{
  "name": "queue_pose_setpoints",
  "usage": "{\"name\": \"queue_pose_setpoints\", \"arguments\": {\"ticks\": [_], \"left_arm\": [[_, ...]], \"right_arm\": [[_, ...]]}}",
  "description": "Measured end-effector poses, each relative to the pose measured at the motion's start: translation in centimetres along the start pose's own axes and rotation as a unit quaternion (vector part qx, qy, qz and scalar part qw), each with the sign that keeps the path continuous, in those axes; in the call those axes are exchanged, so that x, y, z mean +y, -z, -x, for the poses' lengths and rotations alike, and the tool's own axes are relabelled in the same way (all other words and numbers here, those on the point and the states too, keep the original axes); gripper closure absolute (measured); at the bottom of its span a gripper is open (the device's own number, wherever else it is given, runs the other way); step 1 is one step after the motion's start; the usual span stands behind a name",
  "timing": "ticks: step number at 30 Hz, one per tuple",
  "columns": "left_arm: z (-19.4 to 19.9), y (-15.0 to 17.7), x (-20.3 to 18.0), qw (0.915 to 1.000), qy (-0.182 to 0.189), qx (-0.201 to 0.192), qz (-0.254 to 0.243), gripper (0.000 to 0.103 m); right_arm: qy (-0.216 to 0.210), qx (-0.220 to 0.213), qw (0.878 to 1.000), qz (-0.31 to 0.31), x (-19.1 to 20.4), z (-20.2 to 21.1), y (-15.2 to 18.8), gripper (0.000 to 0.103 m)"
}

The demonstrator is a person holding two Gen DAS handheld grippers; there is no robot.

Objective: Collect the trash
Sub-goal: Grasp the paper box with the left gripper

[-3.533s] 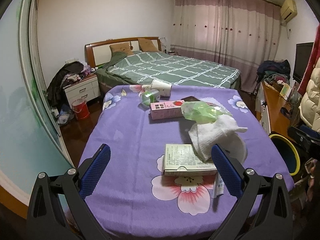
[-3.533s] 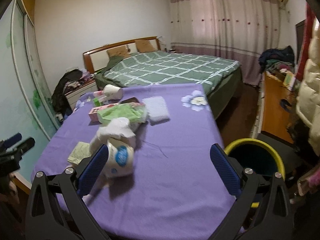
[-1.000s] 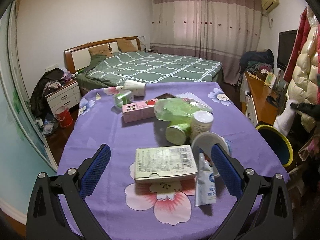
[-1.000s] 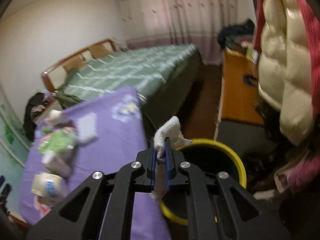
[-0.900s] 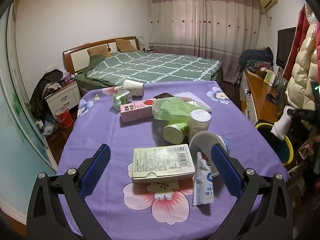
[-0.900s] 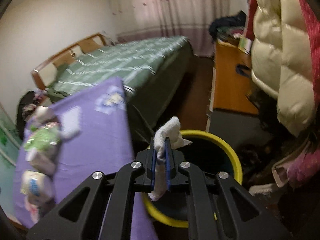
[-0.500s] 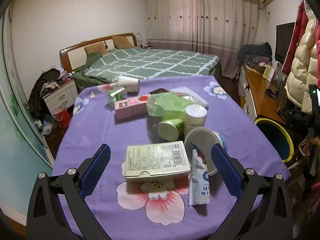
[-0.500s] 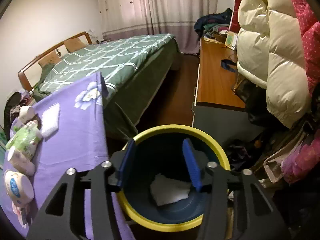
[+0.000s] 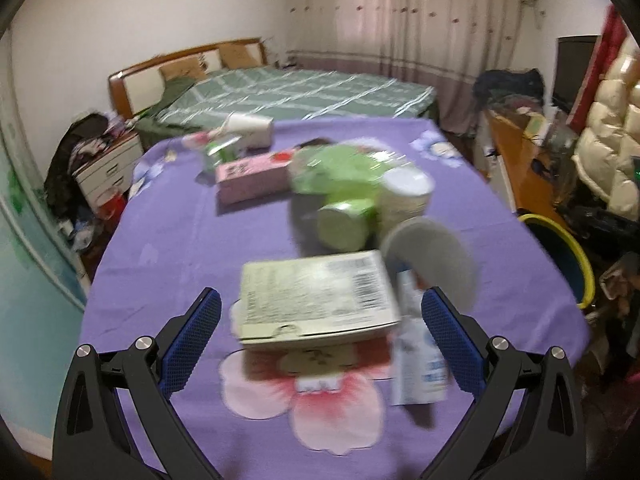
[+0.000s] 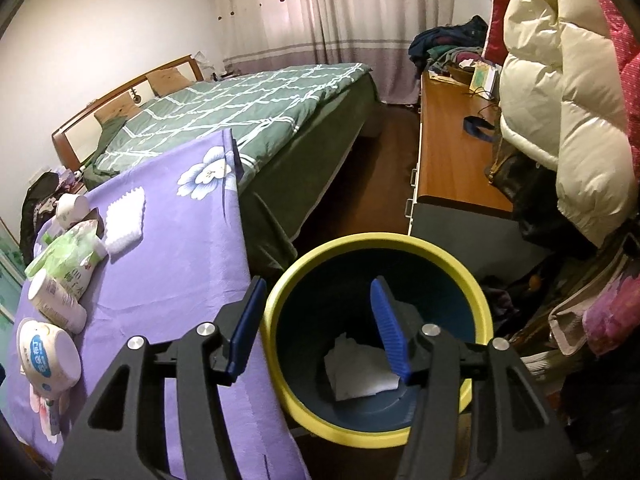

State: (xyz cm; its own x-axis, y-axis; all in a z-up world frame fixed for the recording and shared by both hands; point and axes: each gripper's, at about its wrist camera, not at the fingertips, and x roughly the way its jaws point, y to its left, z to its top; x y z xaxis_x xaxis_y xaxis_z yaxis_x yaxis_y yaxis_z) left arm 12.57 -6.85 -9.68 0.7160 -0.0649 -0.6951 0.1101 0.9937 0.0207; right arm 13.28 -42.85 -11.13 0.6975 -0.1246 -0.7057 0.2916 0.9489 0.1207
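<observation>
A blue bin with a yellow rim stands on the floor beside the purple-clothed table. A white crumpled tissue lies at its bottom. My right gripper is open and empty above the bin's mouth. My left gripper is open and empty, with a flat cardboard box lying on the table between its fingers. Behind the box lie a white bowl, a white sachet, a green can, a white cup, a green bag and a pink carton.
A green-quilted bed stands beyond the table. A wooden desk and hanging puffy coats are to the right of the bin. A bedside cabinet stands at the far left. A white pad lies on the table.
The right gripper carried the tissue over the bin, opened and dropped it in; it has since opened wider. The left gripper has moved closer to the cardboard box.
</observation>
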Motion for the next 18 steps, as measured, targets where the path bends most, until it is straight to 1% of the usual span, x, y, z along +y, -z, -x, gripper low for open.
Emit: {"name": "queue_pose_setpoints", "arguments": {"ticks": [3, 9, 14, 18], "left_arm": [[-1.4, 0.5, 0.8, 0.9997, 0.003, 0.024, 0.004, 0.004], [-3.8, 0.7, -0.5, 0.999, 0.012, 0.039, -0.015, 0.004], [-6.0, 1.1, -0.9, 0.998, 0.0, 0.059, -0.02, 0.004], [-6.3, 1.0, -0.6, 0.9983, -0.002, 0.057, -0.016, 0.004]], "right_arm": [[-0.005, 0.003, 1.0, 0.002, 0.6, -0.2, 0.1, 0.05], [-0.009, 0.009, 1.0, 0.01, 1.5, -0.4, 0.1, 0.05], [-0.01, 0.011, 1.0, 0.013, 1.7, -0.6, 0.1, 0.05], [-0.012, 0.015, 1.0, 0.011, 1.9, -0.9, 0.1, 0.05]]}}
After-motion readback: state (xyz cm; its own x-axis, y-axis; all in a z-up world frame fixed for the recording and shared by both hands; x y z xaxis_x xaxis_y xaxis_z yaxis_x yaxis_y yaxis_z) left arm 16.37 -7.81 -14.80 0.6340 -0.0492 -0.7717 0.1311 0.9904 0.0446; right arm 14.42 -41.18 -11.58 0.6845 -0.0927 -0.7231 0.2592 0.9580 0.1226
